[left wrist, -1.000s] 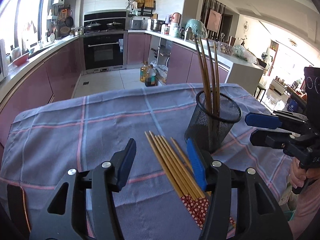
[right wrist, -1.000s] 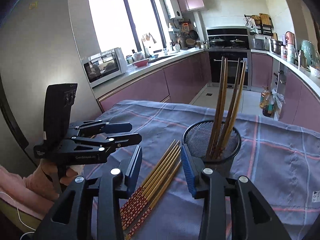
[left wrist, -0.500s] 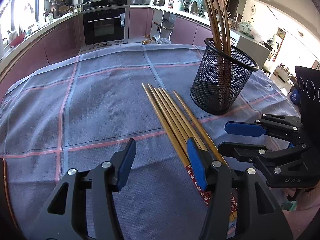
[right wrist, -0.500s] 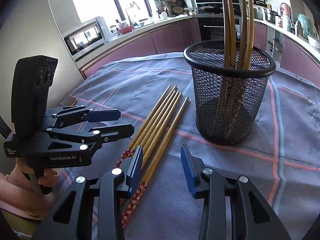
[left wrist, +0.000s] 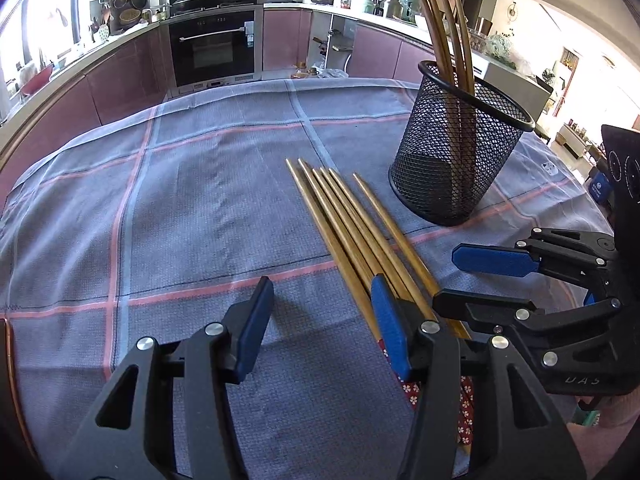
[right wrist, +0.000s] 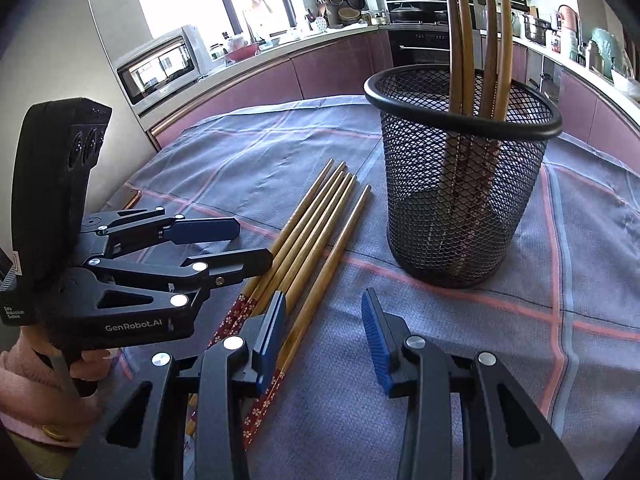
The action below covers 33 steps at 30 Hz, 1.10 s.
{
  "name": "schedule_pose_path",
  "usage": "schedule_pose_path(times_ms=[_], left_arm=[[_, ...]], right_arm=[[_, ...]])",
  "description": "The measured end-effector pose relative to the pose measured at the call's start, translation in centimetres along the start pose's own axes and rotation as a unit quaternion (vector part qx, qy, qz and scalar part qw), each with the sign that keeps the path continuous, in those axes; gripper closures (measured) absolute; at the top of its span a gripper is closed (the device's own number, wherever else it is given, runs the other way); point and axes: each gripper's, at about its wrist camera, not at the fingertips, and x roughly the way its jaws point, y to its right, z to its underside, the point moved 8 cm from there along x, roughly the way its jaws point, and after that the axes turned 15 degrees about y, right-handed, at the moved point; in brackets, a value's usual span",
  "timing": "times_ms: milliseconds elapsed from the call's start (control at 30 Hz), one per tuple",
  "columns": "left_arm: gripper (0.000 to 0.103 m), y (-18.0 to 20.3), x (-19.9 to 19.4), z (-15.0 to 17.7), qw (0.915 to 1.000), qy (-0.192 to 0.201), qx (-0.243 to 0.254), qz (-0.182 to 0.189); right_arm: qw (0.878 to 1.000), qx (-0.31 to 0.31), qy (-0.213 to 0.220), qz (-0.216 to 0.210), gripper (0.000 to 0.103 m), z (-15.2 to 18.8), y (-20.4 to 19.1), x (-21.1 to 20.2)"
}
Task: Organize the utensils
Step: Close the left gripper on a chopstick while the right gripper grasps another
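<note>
Fingers (left wrist: 256,320) apart; mesh cup (right wrist: 460,208) w/ four chopsticks (right wrist: 460,40).

Five chopsticks (left wrist: 352,236) lie flat beside mesh holder (left wrist: 460,152); four stand inside.

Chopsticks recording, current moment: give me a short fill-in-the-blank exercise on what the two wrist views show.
1. The loose chopsticks lie flat on the checked ____.
2. The standing chopsticks sit inside the black mesh ____.
3. Counting the loose chopsticks lying on the table gives ____.
4. Neither the left gripper nor the right gripper holds anything; both stand ____.

Missing words: tablecloth; holder; five; open
</note>
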Motion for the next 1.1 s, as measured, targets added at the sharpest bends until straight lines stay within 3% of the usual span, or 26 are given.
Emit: schedule_pose_path(times_ms=[167,400,767,1033,1100], left_arm=[[0.054,-0.4,0.2,0.0,1.0000,-0.004,-0.001,-0.004],[0.064,-0.6,0.2,0.2,0.9998,-0.010,0.010,-0.015],[0.065,-0.9,1.4,-0.7,0.9996,-0.011,0.010,-0.023],[0.081,-1.0,1.9,-1.1,0.9997,-0.009,0.000,-0.023],[0.091,-1.0,1.8,-1.0,0.9998,-0.008,-0.008,-0.018]], right_arm=[[1.000,-0.007,-0.002,0.006,0.066,0.1,-0.4,0.6],[1.000,-0.016,-0.005,0.016,0.071,0.1,-0.3,0.8],[0.999,-0.024,-0.010,0.032,0.079,-0.6,-0.2,2.2],[1.000,0.010,-0.004,0.028,0.091,-0.5,0.7,2.0],[0.999,0.022,-0.002,0.023,0.093,-0.4,0.9,1.8]])
